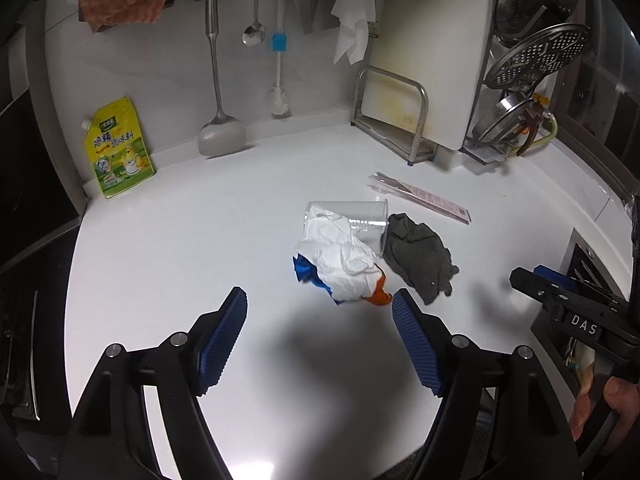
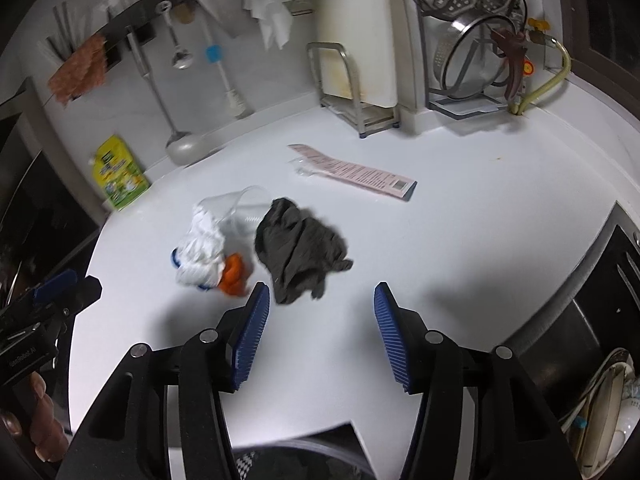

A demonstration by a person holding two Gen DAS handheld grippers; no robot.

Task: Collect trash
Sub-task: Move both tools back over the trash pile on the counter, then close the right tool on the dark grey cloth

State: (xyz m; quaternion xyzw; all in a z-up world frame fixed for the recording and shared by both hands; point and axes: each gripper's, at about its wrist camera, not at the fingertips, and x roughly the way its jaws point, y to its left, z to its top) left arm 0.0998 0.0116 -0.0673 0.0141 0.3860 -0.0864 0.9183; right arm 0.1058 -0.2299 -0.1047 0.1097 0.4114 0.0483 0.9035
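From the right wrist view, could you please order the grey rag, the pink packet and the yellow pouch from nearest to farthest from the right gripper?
From the right gripper:
1. Grey rag, just ahead of the fingertips, slightly left.
2. Pink packet, farther back on the counter, mid-right.
3. Yellow pouch, far left against the wall.

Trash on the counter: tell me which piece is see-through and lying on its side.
The clear plastic cup, tipped over with the crumpled white wrapper spilling from its mouth. The dark grey rag and the pink chopstick sleeve are opaque and flat.
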